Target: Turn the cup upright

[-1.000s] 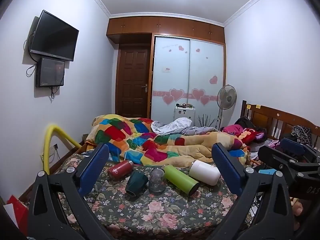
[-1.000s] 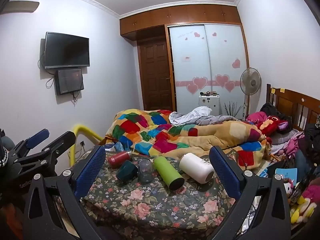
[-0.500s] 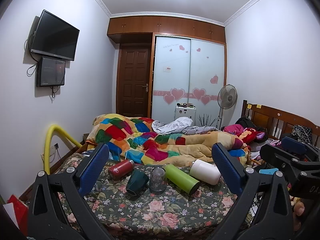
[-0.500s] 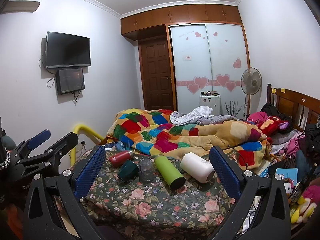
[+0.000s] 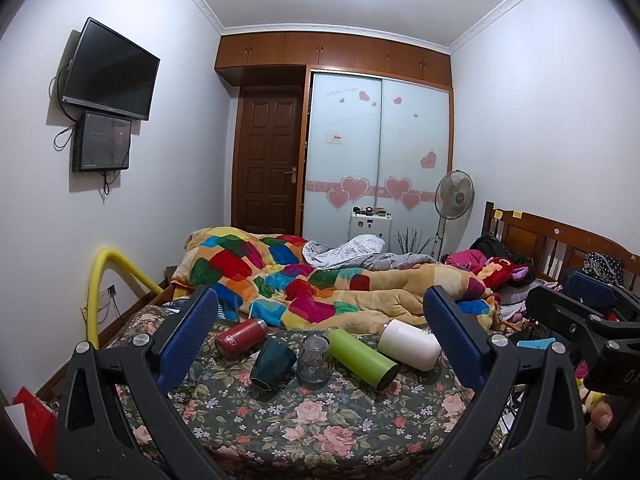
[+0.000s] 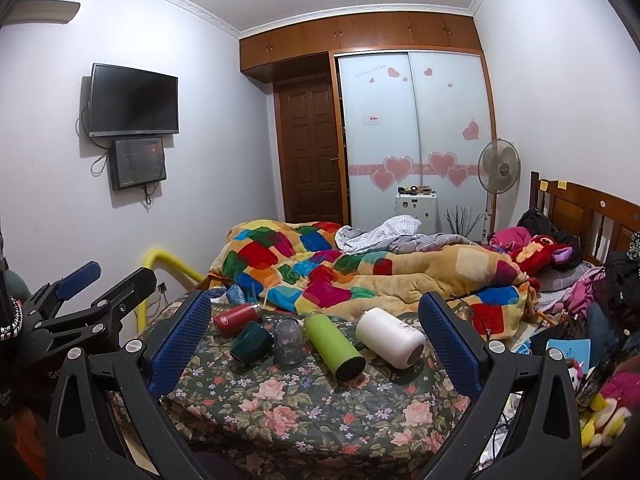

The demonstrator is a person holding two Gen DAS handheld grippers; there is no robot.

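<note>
Several cups lie in a row on the floral bedspread. A red bottle, a dark green cup, a green tumbler and a white tumbler lie on their sides. A clear glass stands upside down between the dark green cup and the green tumbler. They also show in the right wrist view: red bottle, dark green cup, glass, green tumbler, white tumbler. My left gripper and right gripper are open and empty, held back from the cups.
A patchwork quilt is heaped just behind the cups. A wooden headboard and piled clothes and toys are on the right. A yellow padded rail stands left of the bed. A fan and wardrobe stand at the back.
Both grippers have shifted very slightly; the cups sit a touch higher in the right wrist view. Nothing on the bed has moved and both grippers stay open.
</note>
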